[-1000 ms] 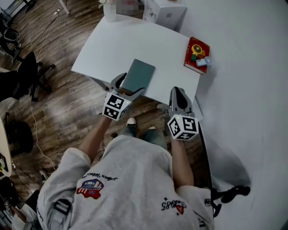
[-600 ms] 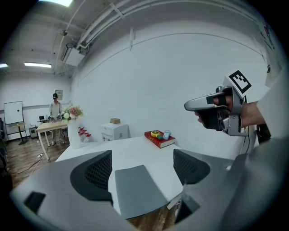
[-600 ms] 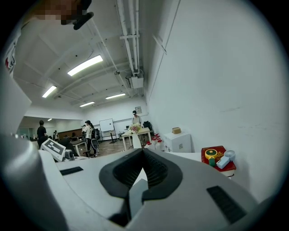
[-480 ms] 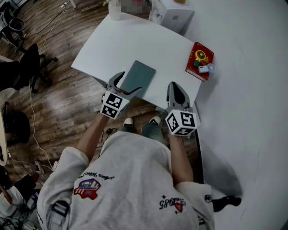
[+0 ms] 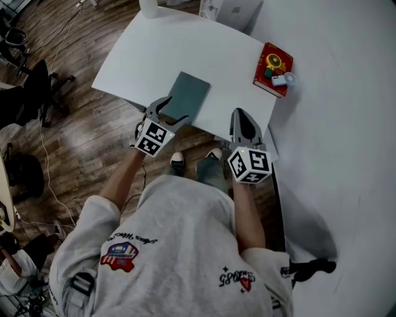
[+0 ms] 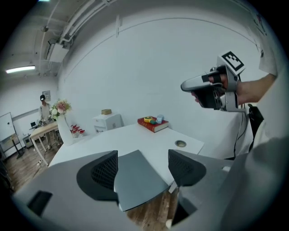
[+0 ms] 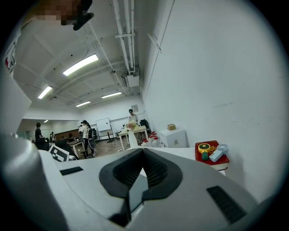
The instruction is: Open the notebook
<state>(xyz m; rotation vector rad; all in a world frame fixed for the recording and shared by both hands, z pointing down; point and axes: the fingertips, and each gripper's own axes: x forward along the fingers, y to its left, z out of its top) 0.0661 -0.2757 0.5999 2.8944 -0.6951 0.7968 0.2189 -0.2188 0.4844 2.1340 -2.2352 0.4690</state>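
A grey-green closed notebook lies flat on the white table, near its front edge. My left gripper straddles the notebook's near corner. In the left gripper view the notebook lies between the two pads; the left pad is at its edge and the right pad stands apart from it. These jaws have just been closing and are still open around the corner. My right gripper hovers shut at the table's front edge, right of the notebook, holding nothing.
A red book with a tape measure and a small fan on top lies at the table's far right. A white box and a white vase stand at the back. A cable hole is in the tabletop. A wall is close on the right.
Both grippers have sunk a little toward the table. The left jaws stand slightly narrower around the notebook's near corner. The notebook has not moved.
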